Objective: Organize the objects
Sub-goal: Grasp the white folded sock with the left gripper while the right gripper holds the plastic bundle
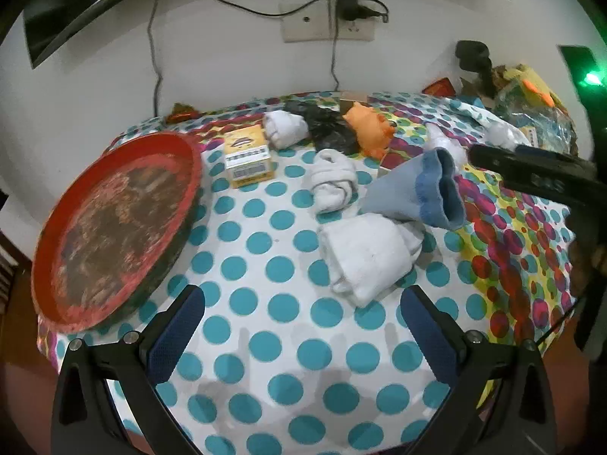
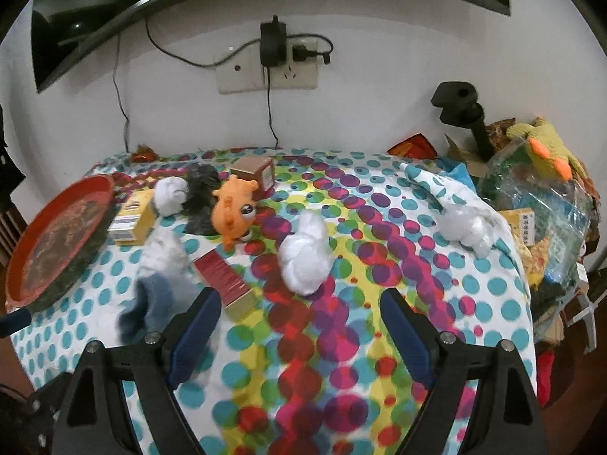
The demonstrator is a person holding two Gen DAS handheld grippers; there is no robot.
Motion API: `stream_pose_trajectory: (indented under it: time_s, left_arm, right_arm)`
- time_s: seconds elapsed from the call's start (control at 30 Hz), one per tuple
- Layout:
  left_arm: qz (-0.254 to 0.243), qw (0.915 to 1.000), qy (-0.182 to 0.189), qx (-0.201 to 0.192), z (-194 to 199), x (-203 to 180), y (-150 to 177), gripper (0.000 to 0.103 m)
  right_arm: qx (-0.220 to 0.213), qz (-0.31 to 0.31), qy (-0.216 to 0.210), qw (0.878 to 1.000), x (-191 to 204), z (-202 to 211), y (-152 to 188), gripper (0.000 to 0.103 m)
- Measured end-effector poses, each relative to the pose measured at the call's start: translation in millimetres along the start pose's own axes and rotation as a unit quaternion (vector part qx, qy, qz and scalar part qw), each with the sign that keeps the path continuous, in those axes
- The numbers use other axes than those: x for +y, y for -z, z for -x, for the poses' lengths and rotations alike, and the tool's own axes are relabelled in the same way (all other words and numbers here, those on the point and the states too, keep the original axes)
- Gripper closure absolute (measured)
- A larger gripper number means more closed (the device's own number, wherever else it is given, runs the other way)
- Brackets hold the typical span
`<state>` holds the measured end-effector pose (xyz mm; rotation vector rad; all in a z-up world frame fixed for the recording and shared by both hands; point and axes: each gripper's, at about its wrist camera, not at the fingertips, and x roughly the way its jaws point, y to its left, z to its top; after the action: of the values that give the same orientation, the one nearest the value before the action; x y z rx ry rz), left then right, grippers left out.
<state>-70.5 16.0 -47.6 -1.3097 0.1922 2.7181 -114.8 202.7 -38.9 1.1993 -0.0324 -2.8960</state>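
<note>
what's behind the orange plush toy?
A crumpled black plastic bag sits behind the orange plush toy, with a brown box to its right. Anything under the bag is hidden.

The blue sock (image 2: 146, 309) smears into blur in the right wrist view, its shape unreadable; print on the yellow box (image 1: 248, 161) is too small to read; the red tray (image 2: 22, 265) runs off the frame's left edge; the dark screen (image 1: 95, 3) above is cropped at the top.
</note>
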Motion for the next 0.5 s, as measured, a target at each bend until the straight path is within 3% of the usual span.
stream_pose_trajectory:
  time_s: [0.37,0.5]
  left_arm:
    - [-0.033,0.9993,0.018,0.004,-26.6,-7.0,-12.0,0.0]
    - [-0.047,0.9985,0.028,0.002,-33.5,-10.6,-15.8,0.0]
  right_arm:
    - [0.02,0.009,0.02,1.0,-7.5,-63.6,-15.4,0.017]
    - [0.033,0.011,0.012,0.999,-8.3,-78.9,-16.5,0.035]
